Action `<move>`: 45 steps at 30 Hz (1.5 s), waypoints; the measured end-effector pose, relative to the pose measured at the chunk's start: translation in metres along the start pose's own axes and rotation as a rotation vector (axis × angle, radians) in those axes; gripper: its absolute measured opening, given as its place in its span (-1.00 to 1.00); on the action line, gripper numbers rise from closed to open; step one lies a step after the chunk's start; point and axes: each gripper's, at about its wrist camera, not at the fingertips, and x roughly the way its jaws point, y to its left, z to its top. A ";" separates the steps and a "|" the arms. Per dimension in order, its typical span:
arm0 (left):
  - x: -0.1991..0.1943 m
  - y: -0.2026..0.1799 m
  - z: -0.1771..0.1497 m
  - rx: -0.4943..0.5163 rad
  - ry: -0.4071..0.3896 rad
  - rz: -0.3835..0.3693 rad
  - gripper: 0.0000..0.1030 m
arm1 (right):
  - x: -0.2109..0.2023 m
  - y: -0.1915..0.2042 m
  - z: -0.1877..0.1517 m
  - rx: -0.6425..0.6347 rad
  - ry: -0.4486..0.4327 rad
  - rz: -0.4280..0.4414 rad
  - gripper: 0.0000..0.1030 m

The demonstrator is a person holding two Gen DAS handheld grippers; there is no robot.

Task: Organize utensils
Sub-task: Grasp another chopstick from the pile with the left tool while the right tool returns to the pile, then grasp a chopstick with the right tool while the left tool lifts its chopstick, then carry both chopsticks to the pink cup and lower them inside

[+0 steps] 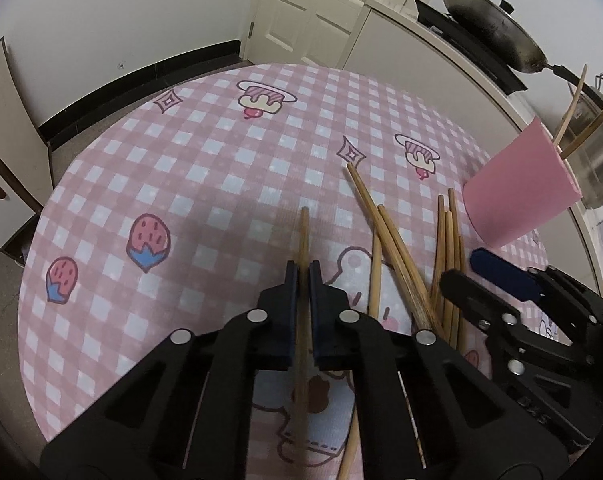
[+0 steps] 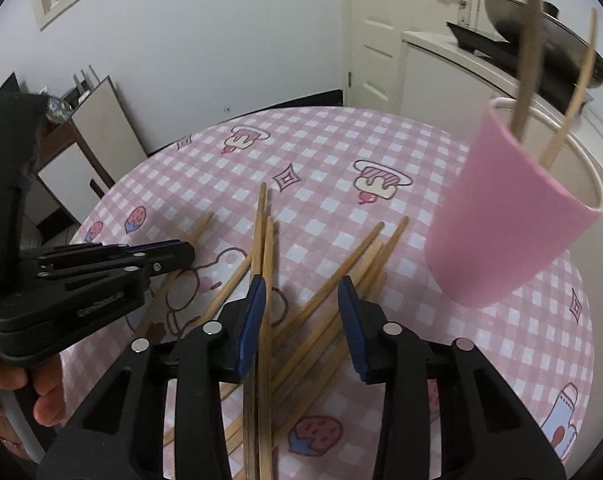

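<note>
A single wooden chopstick lies along the pink checked tablecloth, and my left gripper is shut on it, blue pads tight against both sides. To its right lies a loose pile of chopsticks. A pink cup stands at the right with two chopsticks upright in it. In the right wrist view my right gripper stands open low over the pile of chopsticks. Several sticks lie between its jaws, and its left pad rests beside a pair. The pink cup is just to the right of it.
A counter behind the table carries a dark wok and a steel pot. A white door is at the back. A person's hand holds the left gripper. The round table's edge curves close on the left.
</note>
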 end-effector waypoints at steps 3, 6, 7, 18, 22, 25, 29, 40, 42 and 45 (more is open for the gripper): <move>-0.005 0.002 0.001 -0.002 -0.012 -0.007 -0.88 | 0.010 0.004 0.004 -0.018 0.026 -0.003 -0.41; -0.009 0.002 0.002 0.003 -0.022 -0.011 -0.88 | 0.017 0.005 0.007 -0.031 0.049 -0.013 -0.45; -0.010 0.002 0.002 0.004 -0.024 -0.012 -0.88 | 0.018 0.005 0.007 -0.032 0.048 -0.015 -0.46; -0.020 0.004 0.003 0.001 -0.042 -0.041 -0.88 | 0.030 0.023 0.014 -0.105 0.125 -0.044 -0.60; -0.023 0.004 0.003 0.002 -0.045 -0.047 -0.88 | 0.036 0.023 0.015 -0.101 0.139 -0.038 -0.89; -0.026 0.004 0.002 0.002 -0.049 -0.054 -0.88 | 0.031 0.022 0.014 -0.093 0.124 -0.036 -0.91; -0.042 0.001 0.001 0.003 -0.074 -0.091 -0.88 | 0.010 0.023 0.017 -0.079 0.067 -0.014 -0.91; -0.129 -0.043 -0.007 0.082 -0.224 -0.206 -0.88 | -0.100 0.020 0.014 -0.060 -0.160 0.063 -0.91; -0.146 -0.054 -0.011 0.104 -0.253 -0.226 -0.88 | -0.120 0.016 0.011 -0.055 -0.199 0.057 -0.91; -0.169 -0.073 -0.018 0.142 -0.298 -0.247 -0.88 | -0.142 0.009 0.006 -0.043 -0.239 0.058 -0.91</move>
